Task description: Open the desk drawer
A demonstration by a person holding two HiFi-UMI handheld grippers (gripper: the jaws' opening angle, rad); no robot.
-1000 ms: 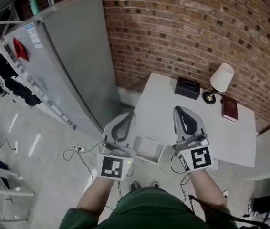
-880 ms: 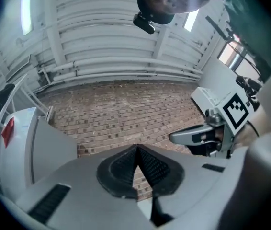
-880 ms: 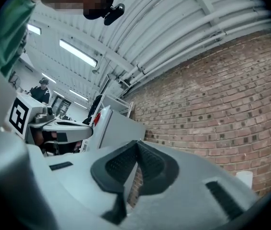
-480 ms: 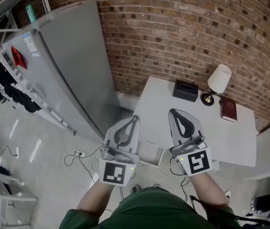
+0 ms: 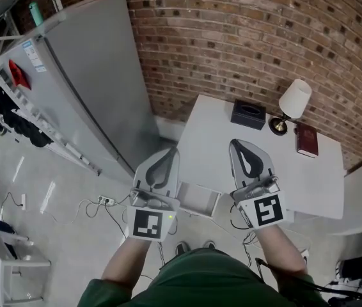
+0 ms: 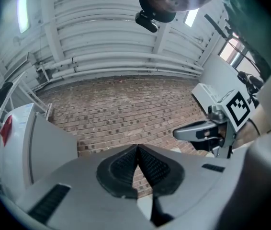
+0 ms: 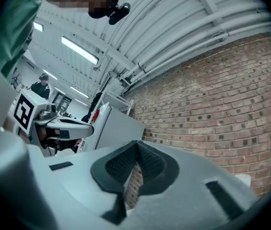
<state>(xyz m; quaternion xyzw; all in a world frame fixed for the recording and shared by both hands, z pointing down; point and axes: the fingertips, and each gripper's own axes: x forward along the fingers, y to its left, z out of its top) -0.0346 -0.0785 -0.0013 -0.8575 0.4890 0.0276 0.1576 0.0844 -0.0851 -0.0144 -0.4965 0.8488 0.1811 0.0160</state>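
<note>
Largest in view are the brick wall (image 5: 245,37) and a tall grey cabinet (image 5: 98,75) to the left. The white worktop (image 5: 296,178) stands against the wall.

The drawer (image 5: 197,199) projects from the worktop's near left edge. It shows as a shallow open white box, so it appears already drawn out. Its interior looks bare, so I judge it light. It is a rigid part on runners and should slide straight. A level pull on the front panel is indicated, as an off-centre pull may bind it. No handle can be made out.

The left hand-held gripper (image 5: 168,155) and the right hand-held gripper (image 5: 240,147) are raised on either side of the drawer, clear of it. Each has its jaws together and nothing between them.

A lamp (image 5: 295,100), a black box (image 5: 248,114) and a dark red book (image 5: 307,140) sit at the worktop's far side.

Against half a second ago, little differs. The drawer stands out by the same amount. The left hand-held gripper sits slightly further left.
</note>
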